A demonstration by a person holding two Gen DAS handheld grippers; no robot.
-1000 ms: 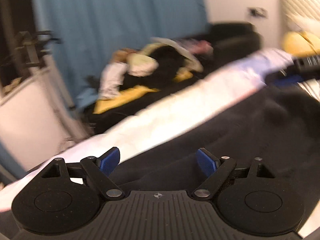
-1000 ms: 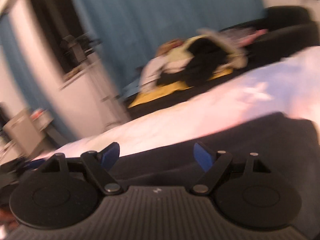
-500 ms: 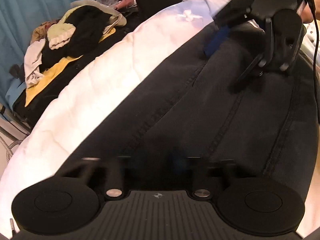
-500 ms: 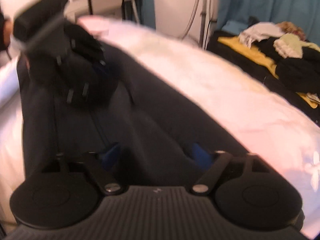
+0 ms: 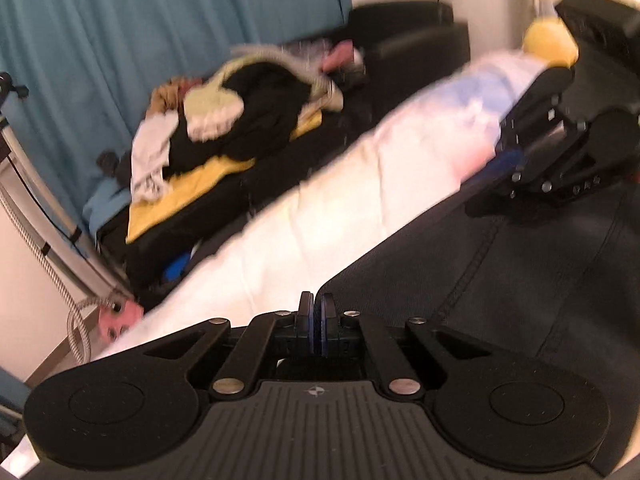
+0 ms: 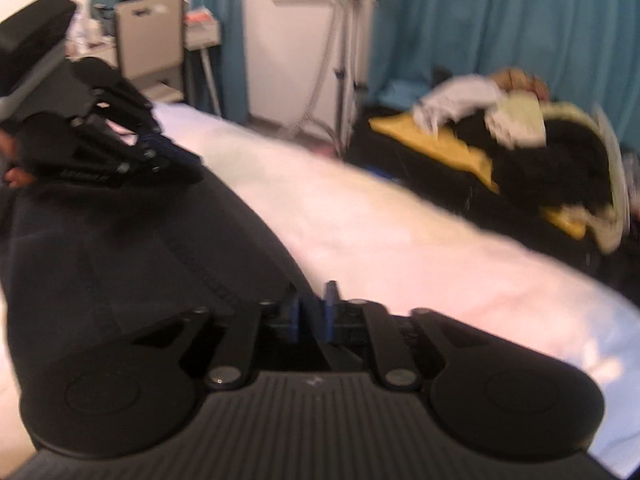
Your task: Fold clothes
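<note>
A pair of black trousers [image 5: 520,280] lies flat on a white bed [image 5: 340,208]. My left gripper [image 5: 316,320] is shut on the near edge of the trousers at one corner. My right gripper [image 6: 312,312] is shut on the trousers' edge [image 6: 120,248] at the other corner. Each gripper shows in the other's view: the right one [image 5: 500,164] at the upper right, the left one [image 6: 176,156] at the upper left, both with blue pads pressed on the cloth.
A black sofa [image 5: 400,52] behind the bed holds a pile of clothes [image 5: 240,120] on a yellow cloth. Teal curtains [image 5: 140,20] hang behind. A metal stand [image 6: 340,60] and a small table [image 6: 160,40] stand beyond the bed's far end.
Both grippers were open a second ago and have shut on the trousers' edge. The views have swung as the grippers came down to the cloth.
</note>
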